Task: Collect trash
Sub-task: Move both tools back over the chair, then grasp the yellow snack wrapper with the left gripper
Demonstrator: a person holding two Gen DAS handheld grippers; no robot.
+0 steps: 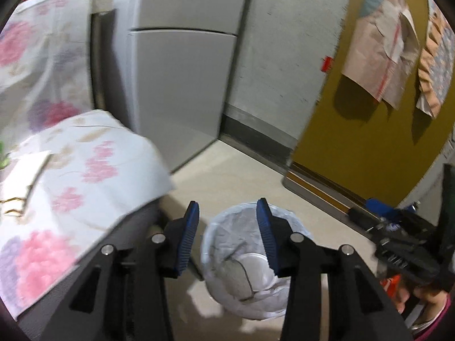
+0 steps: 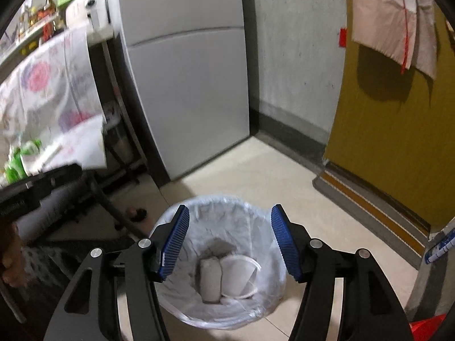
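Observation:
A round trash bin with a white plastic liner stands on the pale floor, right below both grippers. At its bottom lie a grey crumpled piece and a white plastic cup. My right gripper hangs over the bin's mouth, open, with nothing between its blue pads. In the left wrist view the bin shows between and under the fingers. My left gripper is open too and holds nothing. The right gripper shows at the right edge of that view, in a person's hand.
A table with a floral cloth stands left of the bin, with green packets on it. Behind are a grey fridge, a concrete wall and a mustard door hung with cloths. Dark chair legs stand left of the bin.

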